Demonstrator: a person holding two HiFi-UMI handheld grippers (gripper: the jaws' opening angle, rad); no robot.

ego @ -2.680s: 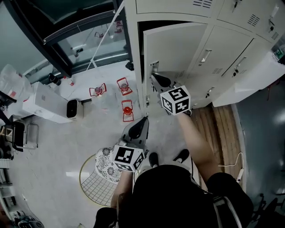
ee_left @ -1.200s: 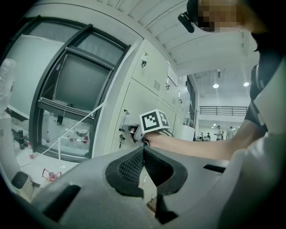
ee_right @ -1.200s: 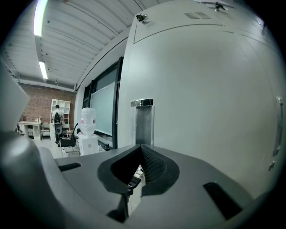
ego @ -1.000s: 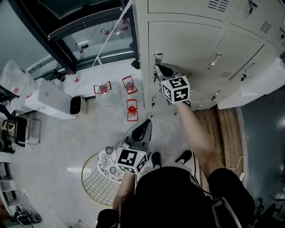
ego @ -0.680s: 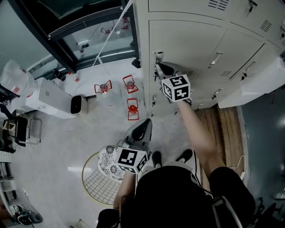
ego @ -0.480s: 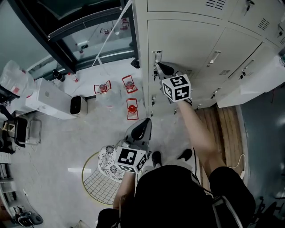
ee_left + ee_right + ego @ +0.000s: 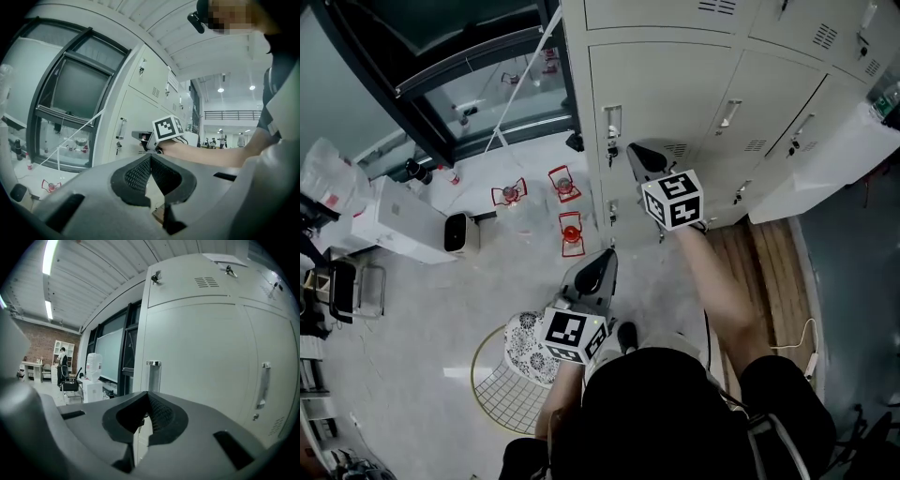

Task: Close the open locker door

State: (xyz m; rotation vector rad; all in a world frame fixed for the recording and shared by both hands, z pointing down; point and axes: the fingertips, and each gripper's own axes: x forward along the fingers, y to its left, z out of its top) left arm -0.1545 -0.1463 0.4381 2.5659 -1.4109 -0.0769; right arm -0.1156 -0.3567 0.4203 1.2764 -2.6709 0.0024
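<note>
The left gripper hung low over the floor, its jaws pressed together on nothing, apparently parked out of the job. Further right, the locker door sat flush and looked closed, with its handle at its left edge. The right gripper hovered just in front of the door without touching it. Its jaws were likewise closed and empty, probably because a closed tip suits pushing.

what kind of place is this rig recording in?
Probably an office or lab floor with a locker corner. Cues: a bank of metal lockers, a large dark-framed window right beside them, and, in the right gripper view, a water dispenser in an open room with a brick wall.
</note>
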